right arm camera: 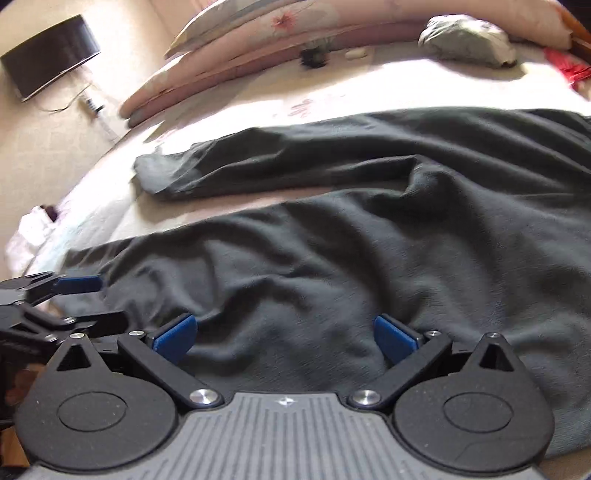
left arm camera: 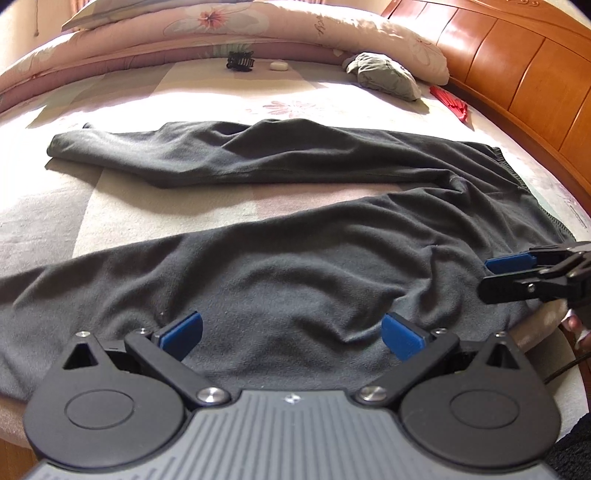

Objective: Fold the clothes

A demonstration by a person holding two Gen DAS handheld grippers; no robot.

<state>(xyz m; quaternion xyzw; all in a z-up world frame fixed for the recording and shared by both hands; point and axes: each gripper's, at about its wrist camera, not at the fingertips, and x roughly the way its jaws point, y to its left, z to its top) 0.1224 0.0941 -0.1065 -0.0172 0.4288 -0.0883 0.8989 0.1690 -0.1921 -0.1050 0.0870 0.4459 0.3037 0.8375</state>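
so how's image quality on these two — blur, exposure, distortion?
Left wrist: sharp, heavy fisheye curving the headboard; sunlit bedsheet blown out behind the dark trousers. Right wrist: motion-blurred, especially the hair clip and far bedding; same overexposed sun patch, trouser folds low in contrast.

A home bedroom. A bed point(left arm camera: 110, 221) with a floral sheet fills the view; a folded floral quilt point(left arm camera: 221, 26) lies at 12 o'clock, a curved wooden headboard point(left arm camera: 517, 74) at 2 o'clock, and a wall-mounted television point(right arm camera: 51, 55) at 10 o'clock.
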